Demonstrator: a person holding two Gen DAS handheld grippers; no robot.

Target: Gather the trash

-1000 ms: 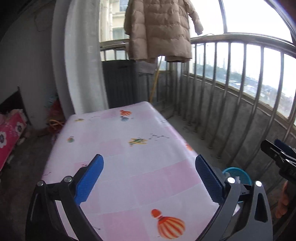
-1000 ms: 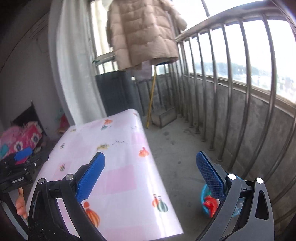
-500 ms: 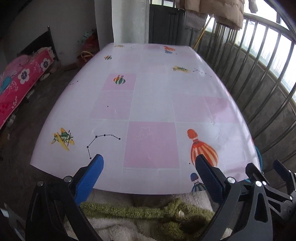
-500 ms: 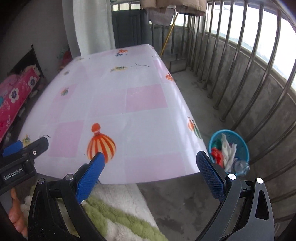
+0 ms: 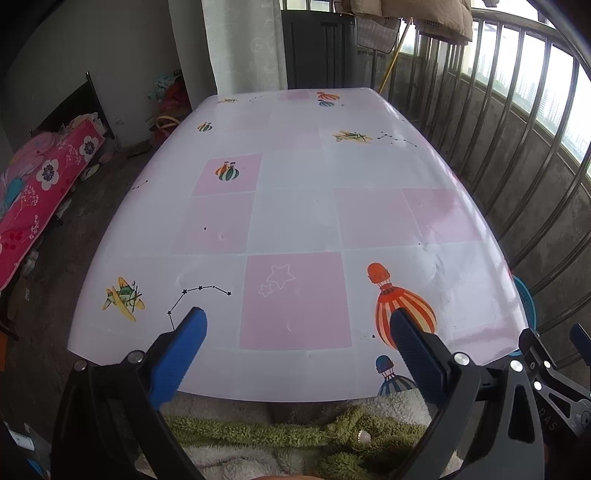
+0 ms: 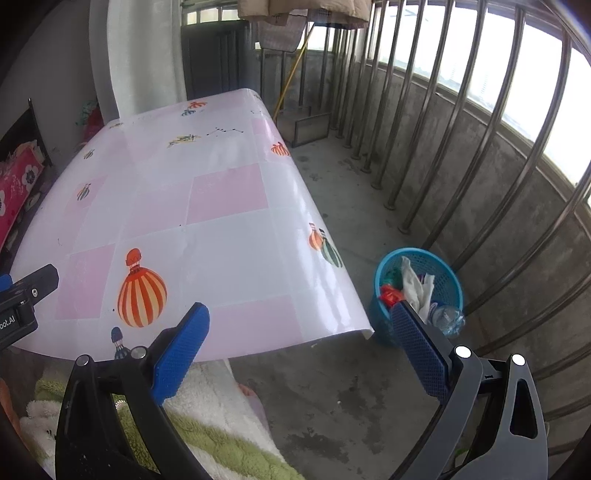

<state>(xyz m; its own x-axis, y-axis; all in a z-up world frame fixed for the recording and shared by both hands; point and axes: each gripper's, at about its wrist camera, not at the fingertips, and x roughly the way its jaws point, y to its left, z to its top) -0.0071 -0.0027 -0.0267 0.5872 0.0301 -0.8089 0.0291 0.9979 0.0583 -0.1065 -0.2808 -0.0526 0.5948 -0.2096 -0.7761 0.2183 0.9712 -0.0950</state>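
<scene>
We've got both grippers up over the near edge of the table (image 5: 295, 206), the left gripper (image 5: 297, 334) spread wide with nothing between its blue pads, and the right gripper (image 6: 301, 332) just as wide and just as empty. The trash sits in the blue basket (image 6: 448, 280) on the floor at about three o'clock from the table's near corner: white paper (image 6: 415, 284), something red (image 6: 389, 295), a clear bottle (image 6: 447, 315). We see no litter on the cloth, so our read is that we scan the top and floor before committing either hand, keeping the fingers apart until something shows. The tablecloth is glossy pink-and-white with balloon prints; concrete floor, railing bars (image 6: 436, 122) at two o'clock, a coat (image 5: 413, 18) hanging at twelve.
</scene>
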